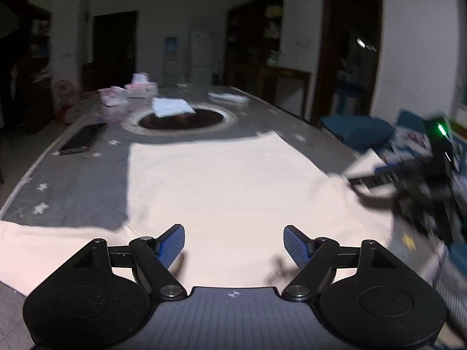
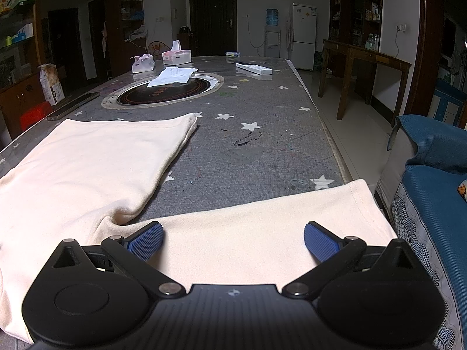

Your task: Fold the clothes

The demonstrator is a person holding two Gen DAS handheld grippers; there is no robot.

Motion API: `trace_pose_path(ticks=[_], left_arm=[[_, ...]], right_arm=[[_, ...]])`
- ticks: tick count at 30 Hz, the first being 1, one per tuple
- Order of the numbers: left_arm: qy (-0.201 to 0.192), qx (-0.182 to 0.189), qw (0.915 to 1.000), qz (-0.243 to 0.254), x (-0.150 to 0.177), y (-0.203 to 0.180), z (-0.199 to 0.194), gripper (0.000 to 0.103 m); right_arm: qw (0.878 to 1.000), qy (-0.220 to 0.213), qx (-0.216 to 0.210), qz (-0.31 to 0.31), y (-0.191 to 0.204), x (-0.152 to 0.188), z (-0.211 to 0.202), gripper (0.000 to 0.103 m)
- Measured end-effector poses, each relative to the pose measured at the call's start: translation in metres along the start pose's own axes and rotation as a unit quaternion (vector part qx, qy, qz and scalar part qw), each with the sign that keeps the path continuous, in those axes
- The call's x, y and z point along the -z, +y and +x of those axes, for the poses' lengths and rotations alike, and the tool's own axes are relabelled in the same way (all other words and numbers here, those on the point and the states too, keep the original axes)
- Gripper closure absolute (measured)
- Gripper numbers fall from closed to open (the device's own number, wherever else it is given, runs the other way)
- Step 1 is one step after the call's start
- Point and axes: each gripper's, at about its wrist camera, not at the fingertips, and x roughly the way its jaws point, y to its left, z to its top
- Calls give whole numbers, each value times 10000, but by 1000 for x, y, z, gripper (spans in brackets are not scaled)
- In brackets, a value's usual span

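Note:
A cream T-shirt (image 1: 221, 180) lies flat on the grey star-patterned table (image 2: 251, 157). In the left wrist view my left gripper (image 1: 233, 233) hovers just above the shirt's near part, open, with nothing between its blue pads (image 1: 172, 245). The picture is blurred. At its right edge the right gripper (image 1: 379, 179) shows as a dark smear by the shirt's sleeve. In the right wrist view the shirt's body (image 2: 96, 157) spreads to the left and one sleeve (image 2: 262, 227) reaches towards the table's right edge. My right gripper (image 2: 233, 227) is open over that sleeve, jaws wide apart.
Beyond the shirt are a round black hotplate (image 2: 166, 90) with a white cloth (image 2: 172, 77) on it, a phone (image 2: 73, 105) at the left, a white remote (image 2: 254, 68) and tissue boxes (image 2: 176, 55). A blue sofa (image 2: 437, 175) stands close on the right.

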Motion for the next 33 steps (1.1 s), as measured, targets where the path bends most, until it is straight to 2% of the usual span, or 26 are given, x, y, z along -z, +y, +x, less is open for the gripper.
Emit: trace_pose_path(ticks=[4, 6, 9, 15, 18, 19, 21, 24, 29, 33], left_arm=[[190, -108, 9980, 588, 21, -14, -4, 31], [105, -183, 9967, 781, 27, -16, -8, 31], [51, -136, 9973, 723, 22, -13, -17, 31], [-444, 86, 9981, 419, 2, -8, -29, 29], [-330, 22, 9991, 250, 1, -8, -12, 33], [-252, 36, 9995, 185, 2, -8, -6, 42], [-75, 141, 9998, 119, 8, -10, 2, 46], [81, 99, 9995, 303, 20, -17, 4, 47], [58, 111, 9992, 378, 26, -15, -10, 47], [-72, 139, 9989, 436, 21, -12, -21, 47]], right_arm=[[10000, 0, 0, 0, 0, 0, 0, 0], [10000, 0, 0, -1, 0, 0, 0, 0], [10000, 1, 1, -2, 0, 0, 0, 0], [10000, 6, 5, -7, 0, 0, 0, 0], [10000, 8, 6, -10, 0, 0, 1, 0], [10000, 9, 8, -12, 0, 0, 0, 0], [10000, 12, 9, -14, 0, -1, 1, 0], [10000, 16, 45, -45, 2, -1, -1, 0], [9996, -112, 192, -197, 10, 0, -15, 0], [9986, -355, -119, -378, 26, -3, -46, 0]])
